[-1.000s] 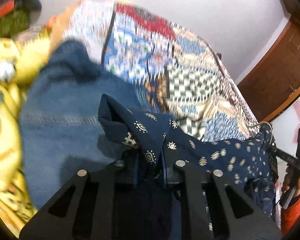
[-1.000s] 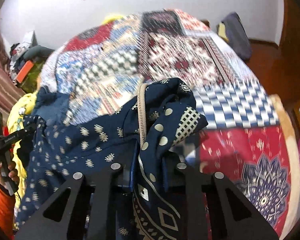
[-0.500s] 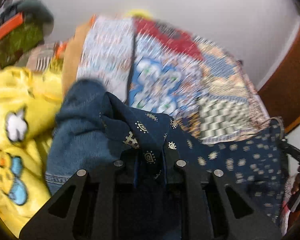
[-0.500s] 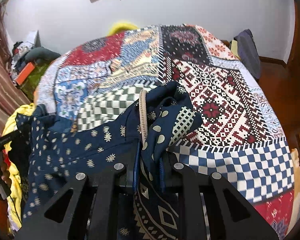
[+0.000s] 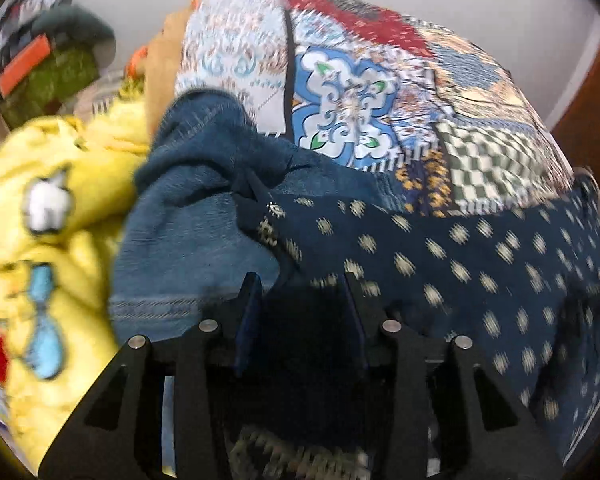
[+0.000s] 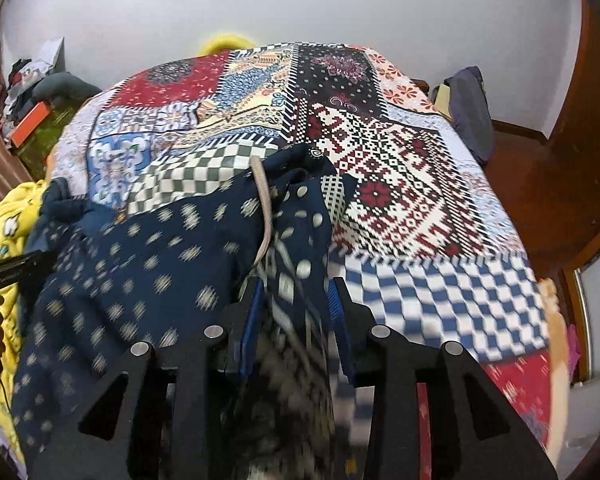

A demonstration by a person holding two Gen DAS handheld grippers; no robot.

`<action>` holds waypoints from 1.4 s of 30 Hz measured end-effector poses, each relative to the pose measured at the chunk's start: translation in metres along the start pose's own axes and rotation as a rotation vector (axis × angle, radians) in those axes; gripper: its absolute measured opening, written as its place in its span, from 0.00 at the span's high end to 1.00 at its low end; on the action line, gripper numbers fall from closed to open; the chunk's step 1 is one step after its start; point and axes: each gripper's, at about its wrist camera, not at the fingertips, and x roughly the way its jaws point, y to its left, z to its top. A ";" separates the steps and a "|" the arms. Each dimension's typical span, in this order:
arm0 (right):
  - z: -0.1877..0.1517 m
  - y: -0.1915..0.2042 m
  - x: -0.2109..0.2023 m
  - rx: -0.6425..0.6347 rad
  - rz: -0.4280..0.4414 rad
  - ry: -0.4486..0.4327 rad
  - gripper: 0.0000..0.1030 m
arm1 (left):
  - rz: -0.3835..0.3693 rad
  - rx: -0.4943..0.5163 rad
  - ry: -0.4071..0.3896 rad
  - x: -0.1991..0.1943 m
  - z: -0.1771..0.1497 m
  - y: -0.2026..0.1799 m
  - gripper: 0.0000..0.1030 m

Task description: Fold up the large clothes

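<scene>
Both black two-finger grippers angled steeply down over the patchwork bedspread [image 6: 400, 184], left gripper [image 5: 302, 280] and right gripper [image 6: 296, 284] jaws just been opening, partway apart, navy dotted print garment [image 6: 152, 256] slack between them, draped along the bed's near edge, overlapping blue denim [image 5: 196, 232]

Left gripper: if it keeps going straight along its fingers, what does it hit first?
Most likely the navy printed garment: the left gripper has just been opening, with that cloth between its fingers and spread ahead. The blue denim piece sits just left; depth is unclear through blur.
</scene>
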 end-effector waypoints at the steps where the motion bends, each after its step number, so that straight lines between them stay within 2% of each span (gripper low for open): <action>1: -0.002 0.001 -0.007 -0.002 0.005 -0.004 0.70 | 0.007 0.022 -0.009 -0.012 -0.004 -0.002 0.62; 5: -0.013 0.010 -0.055 -0.028 0.015 -0.048 0.70 | 0.012 0.099 -0.068 -0.066 -0.018 -0.013 0.61; 11: -0.032 0.036 -0.129 -0.074 0.040 -0.126 0.69 | 0.012 0.175 -0.176 -0.148 -0.053 -0.023 0.47; 13: -0.043 0.043 -0.146 -0.074 0.066 -0.136 0.61 | 0.022 0.205 -0.197 -0.166 -0.066 -0.026 0.43; 15: -0.057 0.050 -0.162 -0.074 0.084 -0.138 0.46 | 0.008 0.219 -0.202 -0.181 -0.084 -0.028 0.39; 16: -0.065 0.055 -0.169 -0.080 0.089 -0.143 0.43 | -0.002 0.220 -0.197 -0.184 -0.090 -0.029 0.35; 17: -0.073 0.059 -0.175 -0.089 0.093 -0.142 0.38 | -0.014 0.220 -0.189 -0.187 -0.097 -0.028 0.33; 20: -0.099 0.067 -0.183 -0.114 0.098 -0.116 0.36 | -0.048 0.206 -0.136 -0.187 -0.125 -0.025 0.24; 24: -0.131 0.070 -0.177 -0.121 0.103 -0.039 0.36 | -0.148 0.166 -0.042 -0.175 -0.165 -0.015 0.23; 27: -0.156 0.067 -0.165 -0.128 0.075 0.029 0.36 | -0.191 0.106 0.044 -0.158 -0.194 -0.002 0.23; 32: -0.191 0.052 -0.139 -0.079 0.068 0.137 0.36 | -0.214 0.018 0.178 -0.129 -0.242 0.015 0.23; 36: -0.213 0.043 -0.124 -0.029 0.085 0.197 0.36 | -0.307 -0.058 0.243 -0.117 -0.276 0.023 0.24; 38: -0.223 0.041 -0.117 -0.005 0.110 0.227 0.36 | -0.345 -0.089 0.261 -0.114 -0.286 0.025 0.27; 40: -0.228 0.038 -0.115 0.021 0.129 0.230 0.36 | -0.402 -0.114 0.270 -0.113 -0.294 0.024 0.43; 42: -0.228 0.036 -0.116 0.044 0.166 0.215 0.35 | -0.428 -0.125 0.263 -0.114 -0.299 0.021 0.51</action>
